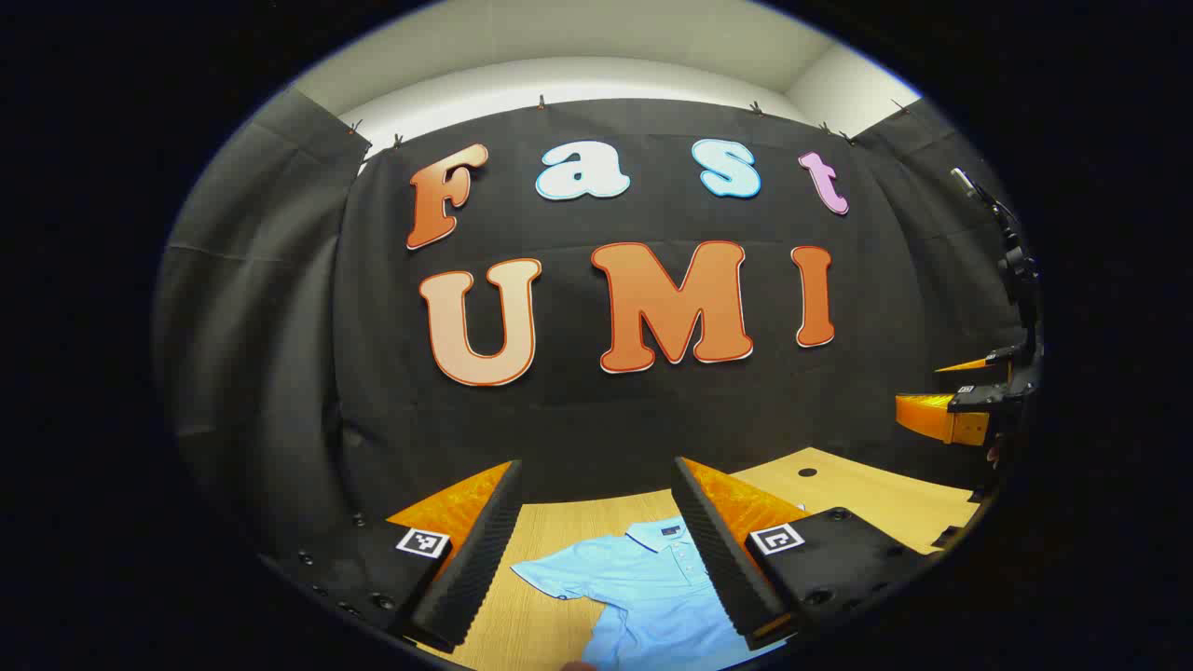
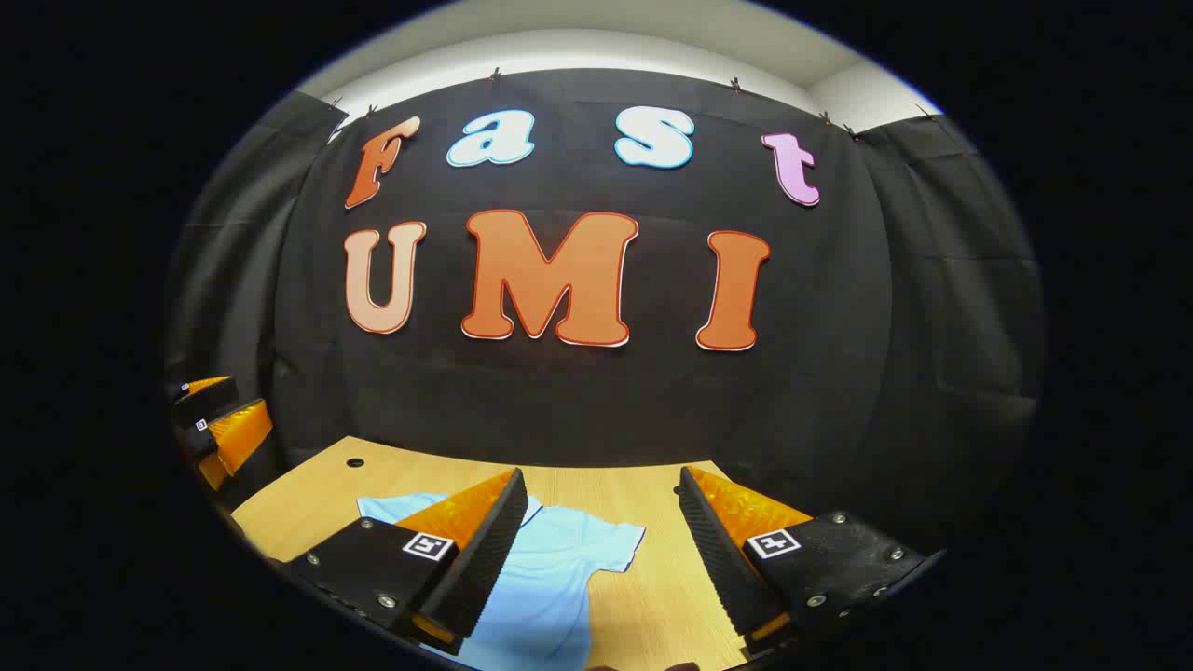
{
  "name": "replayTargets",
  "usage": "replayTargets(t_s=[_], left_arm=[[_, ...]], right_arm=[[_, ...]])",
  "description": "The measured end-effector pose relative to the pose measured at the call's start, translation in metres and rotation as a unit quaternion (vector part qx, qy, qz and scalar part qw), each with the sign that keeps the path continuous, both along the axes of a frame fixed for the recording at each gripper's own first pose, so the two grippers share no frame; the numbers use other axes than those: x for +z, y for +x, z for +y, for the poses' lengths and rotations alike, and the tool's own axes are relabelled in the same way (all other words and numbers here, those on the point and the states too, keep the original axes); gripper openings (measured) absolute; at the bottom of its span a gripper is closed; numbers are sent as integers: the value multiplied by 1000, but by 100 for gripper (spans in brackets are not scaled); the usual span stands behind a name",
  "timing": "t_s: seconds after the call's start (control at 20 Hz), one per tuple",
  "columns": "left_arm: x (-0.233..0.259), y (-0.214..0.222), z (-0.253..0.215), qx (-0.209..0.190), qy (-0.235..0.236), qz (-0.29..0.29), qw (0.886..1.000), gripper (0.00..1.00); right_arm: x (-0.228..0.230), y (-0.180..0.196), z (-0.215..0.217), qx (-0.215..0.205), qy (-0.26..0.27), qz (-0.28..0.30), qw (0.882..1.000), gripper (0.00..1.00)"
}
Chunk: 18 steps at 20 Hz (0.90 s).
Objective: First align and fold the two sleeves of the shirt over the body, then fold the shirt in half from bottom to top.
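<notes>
Left gripper view looks across a light wooden worktop toward the black cloth wall of the booth. The left hand-held gripper is held above the worktop with its two fingers spread wide apart, nothing between them. Through the gap lies the shirt, a light blue polo, flat on the worktop with its collar toward the far edge and one short sleeve spread out to the side. The button placket runs down from the collar, partly hidden behind the nearer finger. A small round hole shows in the worktop near its far edge. At the right rim of this view the other hand-held gripper hangs in the air, well apart from the shirt; how its fingers stand cannot be told from here.

In the right gripper view, the right hand-held gripper is likewise above the worktop, fingers spread wide and holding nothing. The shirt lies below and between them, reaching under the left finger, with its other short sleeve spread flat toward the middle of the gap. Neither sleeve is folded over the body. The round hole sits near the far left corner of the worktop. The left hand-held gripper shows at the left rim, raised off the worktop.
</notes>
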<state>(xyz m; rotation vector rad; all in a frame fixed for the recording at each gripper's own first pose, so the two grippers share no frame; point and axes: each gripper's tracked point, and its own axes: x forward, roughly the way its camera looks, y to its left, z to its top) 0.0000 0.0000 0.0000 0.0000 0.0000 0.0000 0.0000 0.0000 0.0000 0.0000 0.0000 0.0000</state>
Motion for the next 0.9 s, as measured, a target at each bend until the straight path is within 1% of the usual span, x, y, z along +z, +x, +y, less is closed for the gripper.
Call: replayTargets(t_s=[0.25,0.45,0.7,0.8,0.9], left_arm=[[7,4,-4,-20,-5,-10,1000,100],[12,12,-6,-11,-9,-17,1000,100],[6,31,-14,12,-15,-5,1000,100],[4,38,-22,19,-9,5,1000,100],[-3,48,-35,19,3,24,1000,100]], right_arm=[[-9,-2,-2,-20,-4,19,1000,98],[-11,11,-4,-17,-8,31,999,99],[-18,51,-10,2,-5,46,999,99],[-21,69,-17,3,-8,56,998,98],[-29,90,-19,15,-10,70,997,99]])
